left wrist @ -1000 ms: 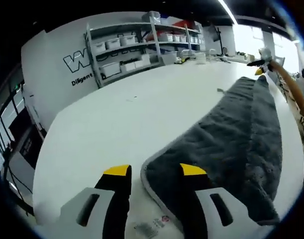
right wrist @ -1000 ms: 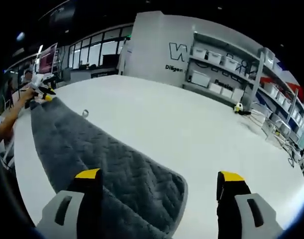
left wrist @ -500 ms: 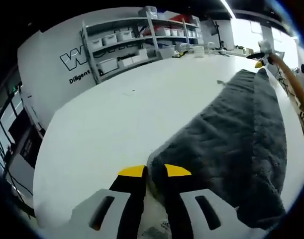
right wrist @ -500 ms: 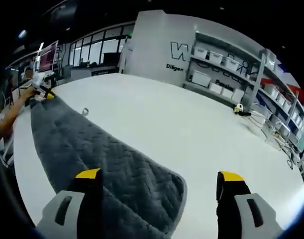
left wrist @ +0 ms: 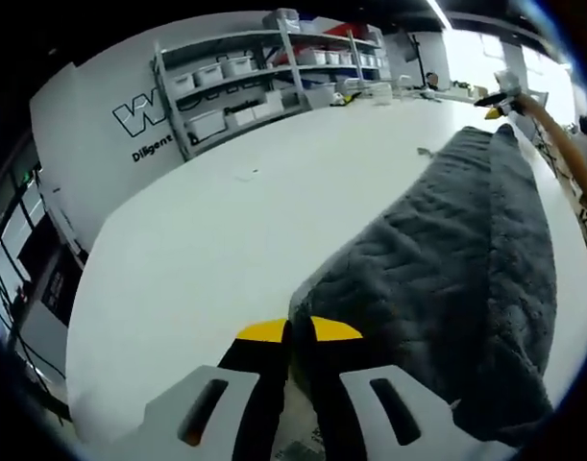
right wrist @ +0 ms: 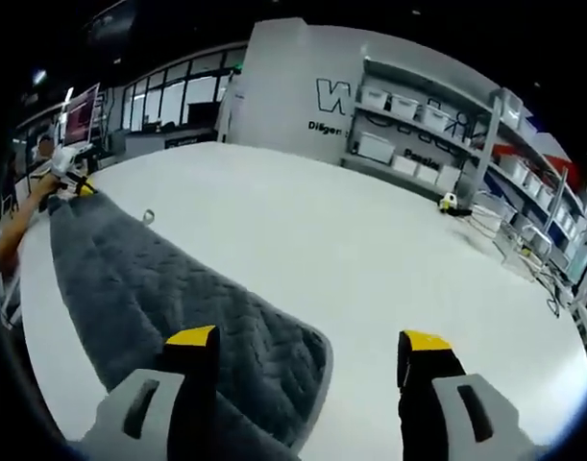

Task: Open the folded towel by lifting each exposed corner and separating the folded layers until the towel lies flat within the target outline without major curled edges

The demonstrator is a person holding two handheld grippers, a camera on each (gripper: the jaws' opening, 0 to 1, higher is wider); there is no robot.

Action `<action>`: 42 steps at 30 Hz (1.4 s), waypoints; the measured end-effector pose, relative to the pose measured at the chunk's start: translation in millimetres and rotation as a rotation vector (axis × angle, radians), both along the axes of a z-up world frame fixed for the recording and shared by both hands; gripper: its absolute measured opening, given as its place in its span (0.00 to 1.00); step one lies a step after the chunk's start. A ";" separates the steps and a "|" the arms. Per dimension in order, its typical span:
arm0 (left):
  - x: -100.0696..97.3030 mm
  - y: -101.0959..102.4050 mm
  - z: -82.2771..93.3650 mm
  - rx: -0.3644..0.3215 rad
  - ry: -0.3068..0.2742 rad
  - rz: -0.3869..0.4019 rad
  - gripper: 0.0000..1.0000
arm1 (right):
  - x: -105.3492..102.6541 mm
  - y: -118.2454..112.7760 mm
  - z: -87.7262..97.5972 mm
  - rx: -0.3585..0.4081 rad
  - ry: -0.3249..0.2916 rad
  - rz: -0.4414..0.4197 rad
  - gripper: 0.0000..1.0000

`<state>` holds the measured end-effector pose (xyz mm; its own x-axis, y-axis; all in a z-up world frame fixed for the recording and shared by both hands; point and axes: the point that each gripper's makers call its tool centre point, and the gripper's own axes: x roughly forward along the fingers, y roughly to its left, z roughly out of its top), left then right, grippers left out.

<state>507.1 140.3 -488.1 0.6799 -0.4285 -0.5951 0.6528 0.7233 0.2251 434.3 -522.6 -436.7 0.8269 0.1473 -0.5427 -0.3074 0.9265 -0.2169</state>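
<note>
The left gripper [left wrist: 288,331] is pinching, apparently, the near corner of the long grey quilted towel [left wrist: 466,279] lying on the white table [left wrist: 226,230]; the right gripper [right wrist: 307,344] is gaping over the towel's other end.

Open table all round you; the towel and the far shelving are the only things in the way.

The white table [left wrist: 216,230] lies bare to the left of your left gripper [left wrist: 288,333], whose 2 jaws are pinched on the near corner of the grey towel [left wrist: 456,269]. The towel runs long toward your right gripper [left wrist: 495,99] at its far end. In the right gripper view, bare table spreads right of the right gripper [right wrist: 308,343], its 2 jaws wide apart, 1 over the towel's end. Shelves [right wrist: 437,144] with bins stand well beyond the table's far edge.
</note>
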 end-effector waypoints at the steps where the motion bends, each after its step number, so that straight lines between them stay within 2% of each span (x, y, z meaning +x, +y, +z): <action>1: 0.1 0.2 0.0 -0.002 0.002 0.002 0.07 | 1.5 -1.9 -1.6 -0.007 0.005 -0.004 0.59; 7: 0.6 0.5 0.0 0.002 0.005 0.006 0.07 | 13.7 -5.3 -12.9 -0.014 0.044 0.014 0.37; 13: 0.5 1.0 0.0 0.005 0.006 0.007 0.07 | 20.3 -10.8 -34.9 -0.062 0.118 0.002 0.31; 16: 0.6 1.1 0.0 0.009 0.006 0.007 0.07 | 24.9 -14.4 -42.2 -0.066 0.135 -0.004 0.28; 21: 0.5 1.1 -0.1 0.018 0.005 0.008 0.07 | 31.1 -20.7 -48.5 -0.065 0.140 -0.020 0.22; 25: 0.5 1.1 -0.3 0.020 0.005 0.007 0.07 | 30.2 -17.2 -54.8 -0.075 0.156 -0.006 0.17; 30: 0.5 1.1 -0.6 0.025 0.001 0.007 0.07 | 29.4 -10.6 -58.8 -0.069 0.165 0.019 0.05; 38: 1.4 1.0 0.0 0.053 -0.026 -0.003 0.06 | 30.5 -10.5 -59.6 -0.065 0.158 0.023 0.01; 42: 3.3 2.3 0.2 0.063 -0.037 0.007 0.06 | 31.6 -10.7 -59.5 -0.088 0.153 0.020 0.01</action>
